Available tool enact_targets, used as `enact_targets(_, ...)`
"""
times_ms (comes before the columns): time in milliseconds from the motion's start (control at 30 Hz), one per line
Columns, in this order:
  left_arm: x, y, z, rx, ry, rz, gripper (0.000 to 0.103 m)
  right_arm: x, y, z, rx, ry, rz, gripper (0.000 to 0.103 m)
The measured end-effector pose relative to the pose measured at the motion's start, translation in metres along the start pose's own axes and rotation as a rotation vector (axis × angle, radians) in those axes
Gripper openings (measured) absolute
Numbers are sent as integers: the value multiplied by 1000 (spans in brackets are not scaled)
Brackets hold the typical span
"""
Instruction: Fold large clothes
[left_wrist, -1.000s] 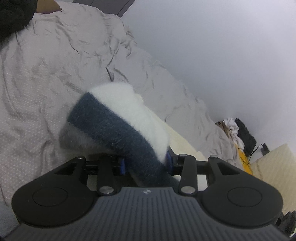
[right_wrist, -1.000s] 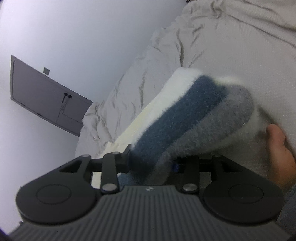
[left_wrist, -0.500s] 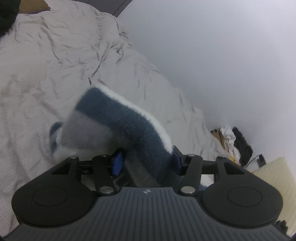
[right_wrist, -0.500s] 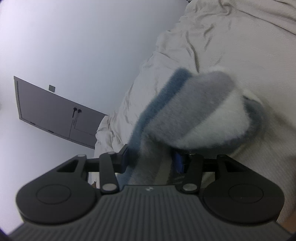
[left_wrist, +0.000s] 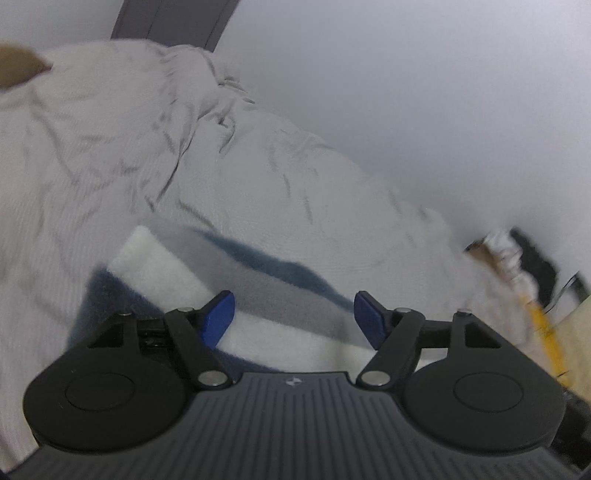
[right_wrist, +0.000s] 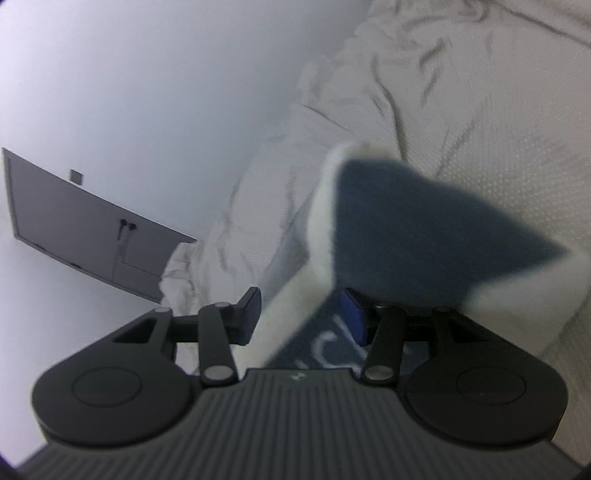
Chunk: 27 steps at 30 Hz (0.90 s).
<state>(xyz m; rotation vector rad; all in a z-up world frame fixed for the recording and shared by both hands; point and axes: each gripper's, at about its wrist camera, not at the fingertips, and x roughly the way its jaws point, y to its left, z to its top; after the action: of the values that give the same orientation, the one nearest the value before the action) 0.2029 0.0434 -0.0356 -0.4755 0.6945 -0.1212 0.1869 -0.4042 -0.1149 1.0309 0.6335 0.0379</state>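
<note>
A fluffy garment with white, grey and dark blue stripes (left_wrist: 258, 295) lies on the bed in the left wrist view, just in front of my left gripper (left_wrist: 293, 314). That gripper is open and empty, its blue pads apart. In the right wrist view the same garment (right_wrist: 424, 236) has a blue and white corner sticking up in front of my right gripper (right_wrist: 301, 314). The right gripper's jaws stand open with the garment's edge passing loosely between them.
A crumpled light grey duvet (left_wrist: 147, 147) covers the bed. A white wall (left_wrist: 406, 92) runs along its far side. A pile of clothes and a yellow object (left_wrist: 517, 266) sit at the right. A dark panel (right_wrist: 85, 229) hangs on the wall.
Both grippers have opened and let go of the garment. The garment has dropped from a raised bunch onto the bed, and both views have swung.
</note>
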Motion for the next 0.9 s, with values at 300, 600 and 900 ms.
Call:
enact_targets(300, 51, -10, -8, 191, -47, 56, 82, 31, -2, 5, -90, 18, -27, 49)
enact_targets(600, 30, -3, 4, 125, -95, -24, 82, 37, 3, 10, -206, 6, -20, 49)
enact_targets(900, -27, 16, 7, 142, -217, 90, 82, 17, 20, 18, -315, 23, 14, 84)
